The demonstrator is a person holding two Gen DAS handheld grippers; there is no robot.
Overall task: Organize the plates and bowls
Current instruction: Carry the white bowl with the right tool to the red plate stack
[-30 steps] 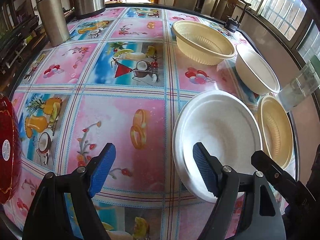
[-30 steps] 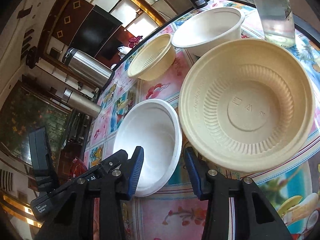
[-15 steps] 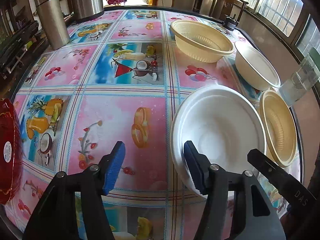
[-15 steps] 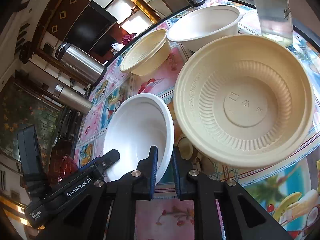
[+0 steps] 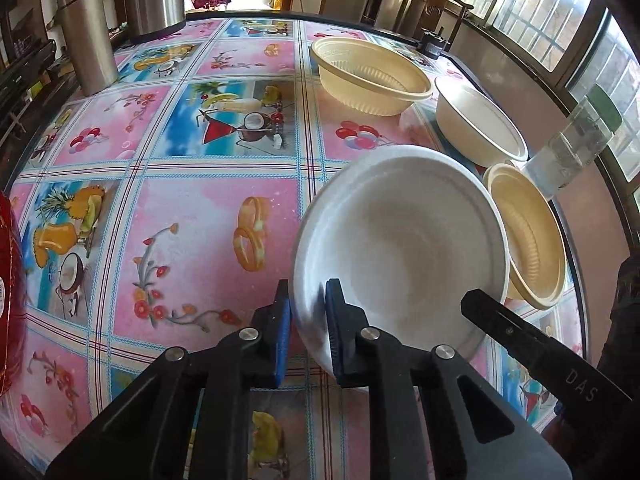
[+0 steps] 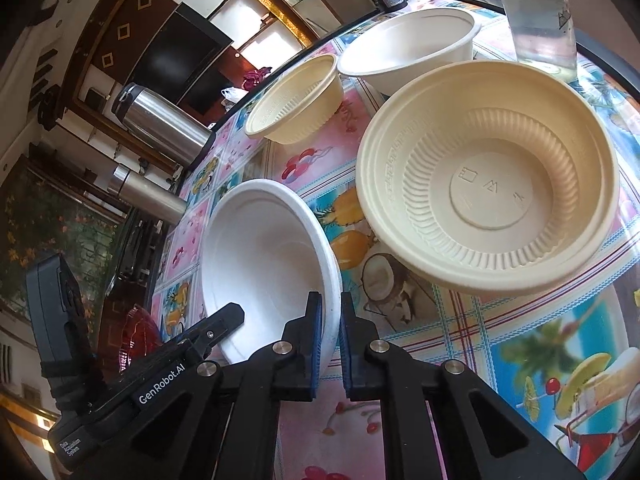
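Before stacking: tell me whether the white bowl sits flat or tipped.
Tipped. The white bowl leans, both grippers, left and right, pinching its rim.

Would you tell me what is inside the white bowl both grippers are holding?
The white bowl looks empty; its near rim is hidden by the left hand-held gripper and right hand-held gripper.

We see a bench with a bright cloth of fruit and flower pictures. Two shiny metal flasks stand at its far left corner. A clear glass of water stands at the right edge. A red thing shows at the left edge.
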